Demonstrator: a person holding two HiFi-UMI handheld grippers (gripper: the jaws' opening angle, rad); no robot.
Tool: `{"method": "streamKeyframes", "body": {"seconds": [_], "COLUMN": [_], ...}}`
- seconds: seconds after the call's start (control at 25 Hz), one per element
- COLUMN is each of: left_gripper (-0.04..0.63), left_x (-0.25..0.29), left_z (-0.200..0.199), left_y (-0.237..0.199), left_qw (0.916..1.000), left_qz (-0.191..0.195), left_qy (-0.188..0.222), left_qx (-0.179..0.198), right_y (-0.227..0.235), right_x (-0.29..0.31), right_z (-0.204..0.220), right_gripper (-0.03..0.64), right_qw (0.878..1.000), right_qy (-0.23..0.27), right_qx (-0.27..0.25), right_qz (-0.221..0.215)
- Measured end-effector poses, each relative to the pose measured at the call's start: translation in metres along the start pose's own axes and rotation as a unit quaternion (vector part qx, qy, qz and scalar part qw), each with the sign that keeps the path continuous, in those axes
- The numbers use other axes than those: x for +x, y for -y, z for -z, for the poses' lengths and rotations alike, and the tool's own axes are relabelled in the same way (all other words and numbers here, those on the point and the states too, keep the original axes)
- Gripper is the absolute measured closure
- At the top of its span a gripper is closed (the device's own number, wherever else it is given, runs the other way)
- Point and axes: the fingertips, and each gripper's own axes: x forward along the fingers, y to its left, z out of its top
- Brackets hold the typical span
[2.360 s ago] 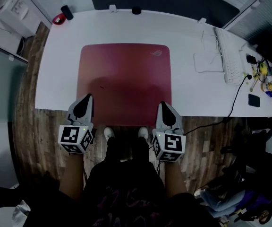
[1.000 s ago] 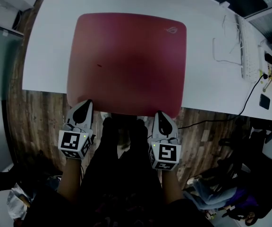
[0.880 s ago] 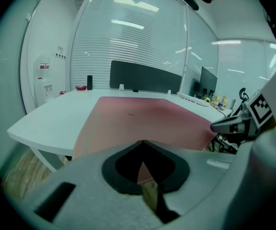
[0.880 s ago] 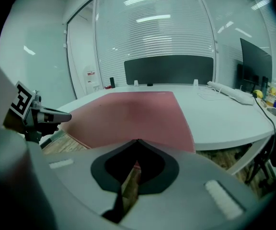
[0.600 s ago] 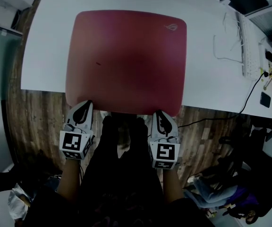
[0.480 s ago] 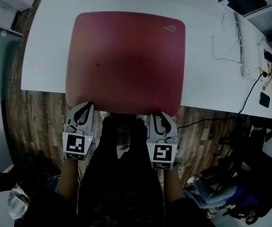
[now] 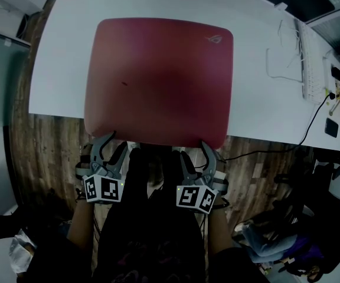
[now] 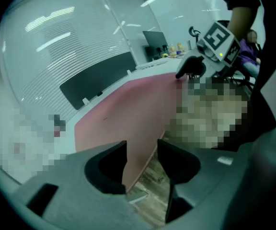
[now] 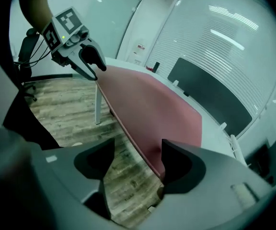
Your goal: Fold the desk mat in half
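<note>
The left hand-held gripper (image 7: 112, 143) and right hand-held gripper (image 7: 195, 152) are both opening wide at the 2 near corners of the red desk mat (image 7: 158, 75). Its near edge is lying loose between their jaws, overhanging the white tabletop (image 7: 258, 105).

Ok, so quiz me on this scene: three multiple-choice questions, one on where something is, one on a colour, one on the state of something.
1. Where is the desk mat's near edge?
A. well back from the front edge
B. jutting past the table's front edge
C. tucked under the keyboard

2. What colour is the mat?
A. red
B. blue
C. green

3. How does the mat lie?
A. folded in half
B. rolled up
C. flat, unfolded

Answers:
1 B: the floor shows right under that edge.
2 A: its whole top is dark red.
3 C: the full top face shows, with the logo at a far corner.
</note>
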Motion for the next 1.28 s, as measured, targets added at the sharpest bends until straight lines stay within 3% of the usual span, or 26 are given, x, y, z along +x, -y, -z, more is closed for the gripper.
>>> {"method": "streamKeyframes", "body": {"seconds": [0.2, 0.72, 0.92, 1.12, 1.28], "left_gripper": [0.350, 0.376, 0.391, 0.417, 0.367], "left_x": [0.010, 0.010, 0.005, 0.012, 0.022], "left_z": [0.008, 0.001, -0.003, 0.003, 0.008], "left_y": [0.004, 0.009, 0.009, 0.016, 0.021], "left_qw": [0.9993, 0.9985, 0.9982, 0.9955, 0.9910], "left_qz": [-0.018, -0.028, -0.026, -0.021, -0.018], "left_qy": [-0.014, -0.009, -0.005, -0.024, -0.036], "left_qx": [0.028, 0.047, 0.053, 0.089, 0.128], "right_y": [0.001, 0.015, 0.018, 0.019, 0.016], "right_x": [0.006, 0.006, 0.008, 0.007, 0.011], "right_z": [0.004, -0.002, -0.004, -0.005, -0.003], "right_gripper": [0.282, 0.322, 0.333, 0.330, 0.319], "right_qw": [1.000, 0.999, 0.999, 0.999, 0.999], "right_qy": [-0.009, -0.001, -0.001, -0.001, -0.007], "right_qx": [-0.003, -0.010, -0.021, -0.018, -0.027], "right_qz": [0.014, 0.049, 0.042, 0.040, 0.042]}}
